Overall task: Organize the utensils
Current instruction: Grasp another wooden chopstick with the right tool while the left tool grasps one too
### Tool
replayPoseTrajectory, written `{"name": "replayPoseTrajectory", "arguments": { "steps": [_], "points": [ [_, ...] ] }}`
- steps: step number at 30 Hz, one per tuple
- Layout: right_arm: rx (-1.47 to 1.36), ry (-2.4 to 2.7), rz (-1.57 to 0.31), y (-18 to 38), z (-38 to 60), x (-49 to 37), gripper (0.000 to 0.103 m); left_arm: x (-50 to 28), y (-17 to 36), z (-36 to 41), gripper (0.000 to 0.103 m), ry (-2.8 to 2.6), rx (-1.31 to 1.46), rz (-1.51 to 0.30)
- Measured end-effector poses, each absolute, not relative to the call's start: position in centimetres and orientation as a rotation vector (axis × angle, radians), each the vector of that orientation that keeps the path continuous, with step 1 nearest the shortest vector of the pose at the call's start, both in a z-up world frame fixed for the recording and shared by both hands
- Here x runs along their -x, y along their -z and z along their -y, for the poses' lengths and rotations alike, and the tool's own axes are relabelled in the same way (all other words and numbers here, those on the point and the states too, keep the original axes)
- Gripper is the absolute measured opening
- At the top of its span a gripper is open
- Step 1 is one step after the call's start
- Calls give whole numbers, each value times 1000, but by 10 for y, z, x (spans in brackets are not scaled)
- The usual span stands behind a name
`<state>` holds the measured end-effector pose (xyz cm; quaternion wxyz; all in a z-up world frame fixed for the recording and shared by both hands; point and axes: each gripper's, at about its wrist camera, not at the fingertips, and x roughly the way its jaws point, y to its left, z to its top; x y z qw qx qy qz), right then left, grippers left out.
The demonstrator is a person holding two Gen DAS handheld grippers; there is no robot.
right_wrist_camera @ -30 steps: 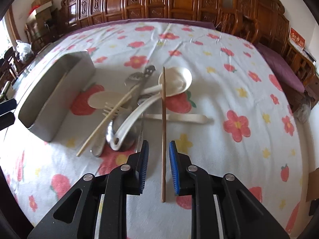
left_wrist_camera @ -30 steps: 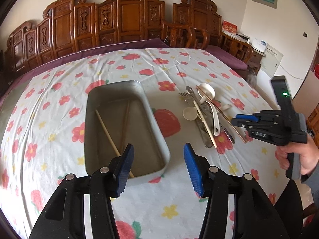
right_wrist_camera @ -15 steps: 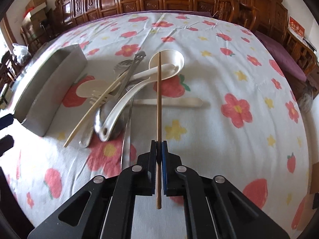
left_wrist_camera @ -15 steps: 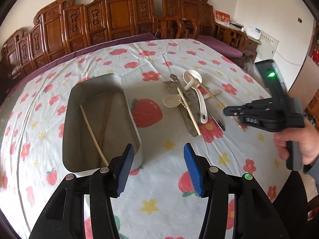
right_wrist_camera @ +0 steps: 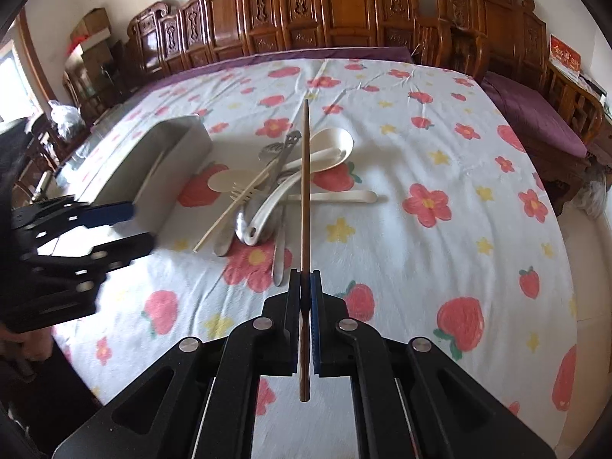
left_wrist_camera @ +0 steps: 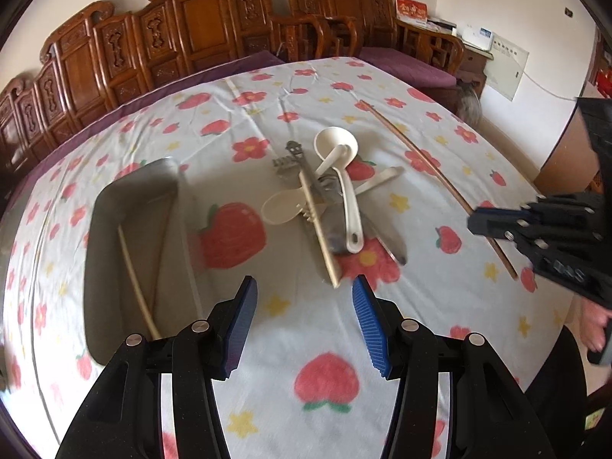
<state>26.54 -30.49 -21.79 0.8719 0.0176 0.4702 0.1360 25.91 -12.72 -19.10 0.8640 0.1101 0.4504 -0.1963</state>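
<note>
Two sets of tongs are mine here, and both hang over the big bench (right_wrist_camera: 440, 122) under its cloth of red flowers and strawberries. Behind it stands a row of carved wooden chairs (right_wrist_camera: 344, 7), pushed up to the far edge.

Next in size is the grey metal tray (left_wrist_camera: 114, 267) on the left part of the bench. It holds a pale chopstick (left_wrist_camera: 135, 279) lying lengthwise along its floor.

Just to the right of the tray, apart from it, sits the pile of utensils (right_wrist_camera: 275, 187): a white soup spoon (left_wrist_camera: 338, 160) resting across the top, a flat cream spoon (left_wrist_camera: 281, 208) toward the tray, a cream fork (right_wrist_camera: 244, 195), and some steel pieces underneath that I cannot sort out one from another.

My left tongs (left_wrist_camera: 302, 317) are spread apart with nothing between them, held above bare cloth in front of the tray and the pile.

My right tongs (right_wrist_camera: 305, 294) are pressed together on a dark brown chopstick (right_wrist_camera: 305, 176), pinching it near its close end. It is lifted off the cloth and its long part points out over the pile toward the far side of the bench.
</note>
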Motion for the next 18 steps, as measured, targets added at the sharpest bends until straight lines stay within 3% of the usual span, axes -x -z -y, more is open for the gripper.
{"name": "replayPoseTrajectory", "arguments": {
  "steps": [5, 18],
  "points": [
    [-57, -298, -961, 211, 310, -257, 6, -277, 199, 143, 49, 417, -230, -978],
    [-98, -297, -956, 210, 328, -256, 6, -316, 231, 166, 24, 394, -211, -1088]
  ]
}}
